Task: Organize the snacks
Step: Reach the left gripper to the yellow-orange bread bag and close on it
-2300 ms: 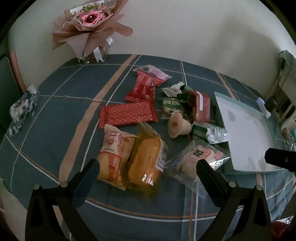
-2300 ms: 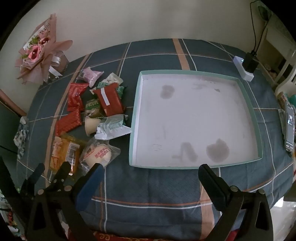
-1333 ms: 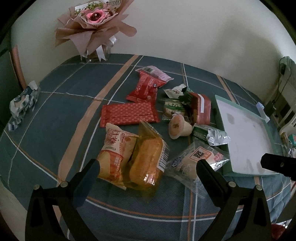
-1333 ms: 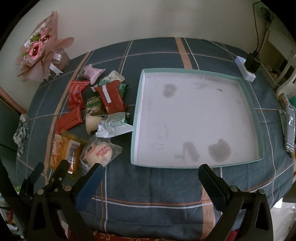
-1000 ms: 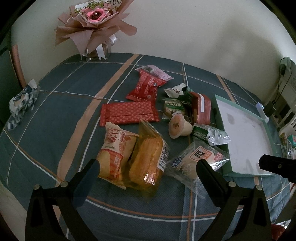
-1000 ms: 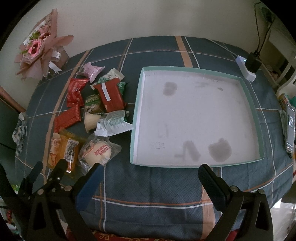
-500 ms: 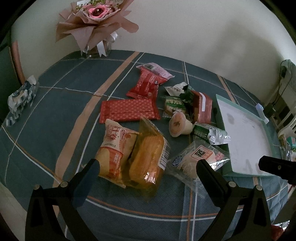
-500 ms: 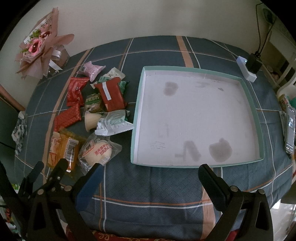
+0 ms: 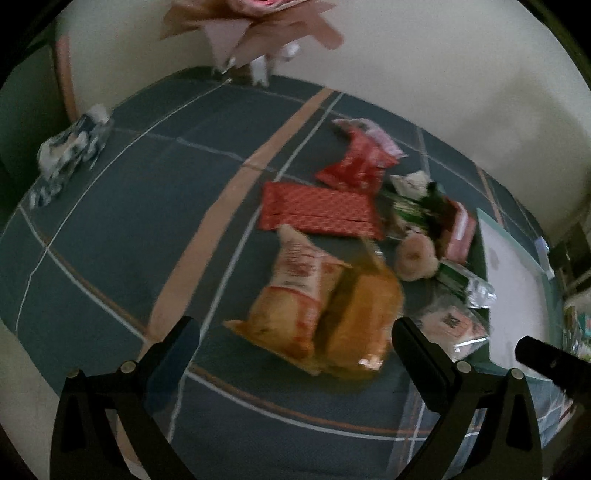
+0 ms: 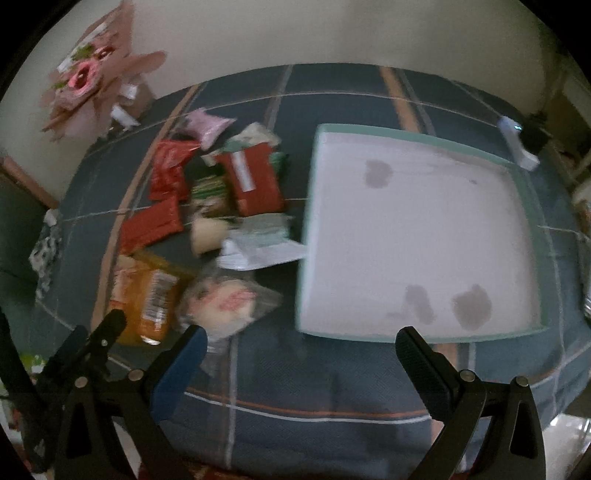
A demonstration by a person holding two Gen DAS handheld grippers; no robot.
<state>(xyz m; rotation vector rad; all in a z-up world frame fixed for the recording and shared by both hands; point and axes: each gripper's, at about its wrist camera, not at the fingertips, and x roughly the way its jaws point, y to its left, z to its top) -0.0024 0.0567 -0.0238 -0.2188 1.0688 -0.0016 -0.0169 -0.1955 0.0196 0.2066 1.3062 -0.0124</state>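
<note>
A pile of snack packets lies on the blue plaid tablecloth. Two orange bread packs (image 9: 325, 314) lie nearest, just ahead of my open, empty left gripper (image 9: 295, 350). Behind them are a flat red packet (image 9: 321, 214), a small red pouch (image 9: 358, 166), a jelly cup (image 9: 415, 254) and a clear-wrapped bun (image 9: 450, 325). The empty white tray with a teal rim (image 10: 417, 229) lies to the right of the pile. My right gripper (image 10: 299, 365) is open and empty, above the cloth in front of the tray, with the bun (image 10: 221, 302) at its left finger.
A pink wrapped bouquet (image 9: 255, 22) stands at the back left by the wall. A blue-and-white tissue pack (image 9: 70, 147) lies at the left table edge. A white power strip (image 10: 517, 144) lies behind the tray. My left gripper shows in the right wrist view (image 10: 92, 343).
Both views are now blurred by motion. My left gripper has moved forward and lower toward the orange bread packs. My right gripper has shifted closer to the table. Both stay open.
</note>
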